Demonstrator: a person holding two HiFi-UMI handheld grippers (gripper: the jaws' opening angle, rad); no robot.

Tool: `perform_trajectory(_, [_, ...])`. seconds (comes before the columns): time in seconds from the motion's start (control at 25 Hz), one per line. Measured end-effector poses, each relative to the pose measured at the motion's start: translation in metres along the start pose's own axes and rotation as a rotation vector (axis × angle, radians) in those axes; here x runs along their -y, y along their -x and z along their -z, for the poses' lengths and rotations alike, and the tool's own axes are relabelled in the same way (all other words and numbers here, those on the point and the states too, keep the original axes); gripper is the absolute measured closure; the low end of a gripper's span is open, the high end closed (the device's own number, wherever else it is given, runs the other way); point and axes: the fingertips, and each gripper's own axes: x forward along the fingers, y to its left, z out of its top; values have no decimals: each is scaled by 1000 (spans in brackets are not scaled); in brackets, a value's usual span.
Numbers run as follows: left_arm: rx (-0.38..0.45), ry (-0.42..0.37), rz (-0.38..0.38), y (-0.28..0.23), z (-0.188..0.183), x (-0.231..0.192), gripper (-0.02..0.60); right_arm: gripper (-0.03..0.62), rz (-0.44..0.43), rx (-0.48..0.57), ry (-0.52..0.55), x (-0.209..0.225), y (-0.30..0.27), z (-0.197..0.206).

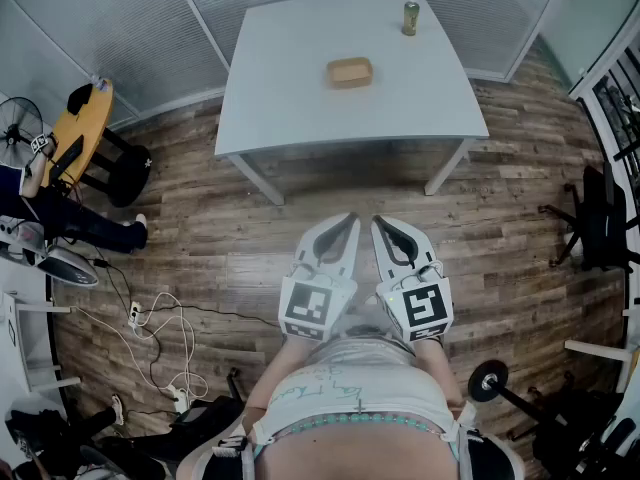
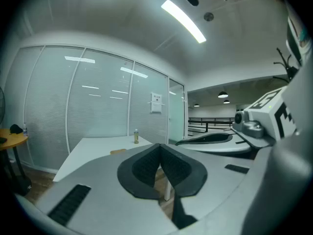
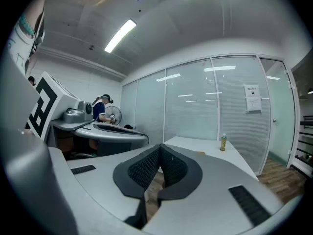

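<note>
left claw (image 1: 349,220), right claw (image 1: 379,222) pinched closed (gripping nothing), brown tray (image 1: 350,72) and bottle (image 1: 411,17) on table (image 1: 290,88)

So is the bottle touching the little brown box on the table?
Apart. In the head view the bottle stands near the far edge of the table, the box nearer the middle, bare tabletop between them.

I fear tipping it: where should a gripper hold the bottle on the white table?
Probably the bottle at mid-body, coming level from the near side: it stands upright, slim and round, near the far edge, the tan tray standing apart.
</note>
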Motion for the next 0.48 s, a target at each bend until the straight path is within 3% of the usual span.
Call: perform_trajectory(0.48, [32,20,-8,-6,-2,18,579,600,-7,57,-57,17,17,0])
